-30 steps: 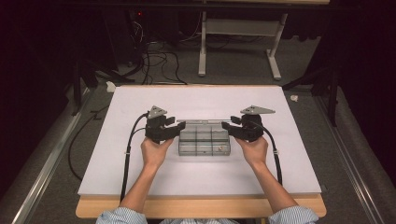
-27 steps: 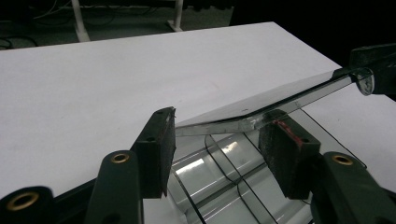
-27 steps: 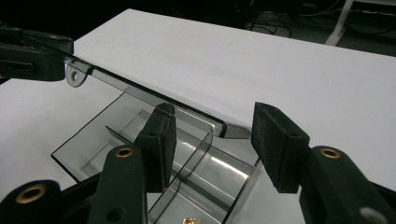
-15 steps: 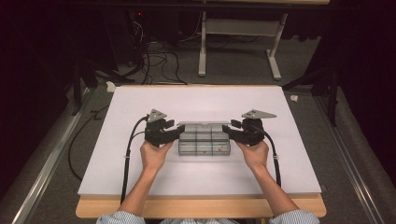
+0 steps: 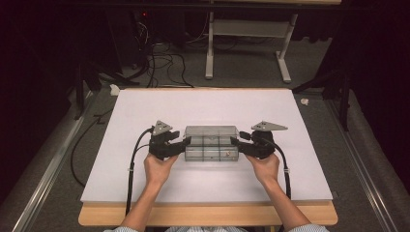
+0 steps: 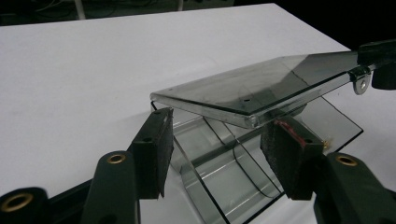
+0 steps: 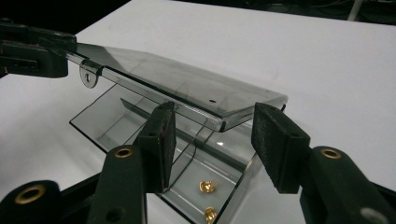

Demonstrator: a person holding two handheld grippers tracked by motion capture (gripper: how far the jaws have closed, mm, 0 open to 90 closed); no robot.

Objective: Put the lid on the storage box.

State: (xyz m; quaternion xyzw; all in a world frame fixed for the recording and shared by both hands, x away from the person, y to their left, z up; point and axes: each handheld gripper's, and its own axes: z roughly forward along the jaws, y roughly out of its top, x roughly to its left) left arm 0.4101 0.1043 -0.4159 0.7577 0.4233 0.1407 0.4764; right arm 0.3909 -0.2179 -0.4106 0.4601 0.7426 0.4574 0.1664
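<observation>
A wide white counter point(image 5: 203, 108) filled the middle of the high view, with dark floor and cables beyond its far edge and a wooden strip along its near edge. Most of the white surface lay bare on every side of the work, with the widest open stretch toward the far edge.

Two forearms came in from the near edge, angled inward, and each hand gripped a black tool from behind. The left hand point(image 5: 158, 166) and the right hand point(image 5: 263, 166) sat level with each other, just beside the two short ends of a clear plastic compartment box point(image 5: 211, 143) lying a little nearer than the counter's middle.

The box's smoky lid point(image 6: 261, 86) was tilted up, raised off the tray, with dividers visible beneath it. In the right gripper view, two small brass pieces point(image 7: 207, 186) lay in the nearest compartment.

The left claw point(image 6: 224, 144) had its jaws spread either side of the lid's end; they had just been opening, and the pads stood clear of the plastic. The right claw point(image 7: 212, 137) was also spread, its pads flanking the lid's opposite end corner with a gap on each side. Across the box, the other tool's black tip sat at the lid's edge beside a small metal latch point(image 6: 360, 84).
</observation>
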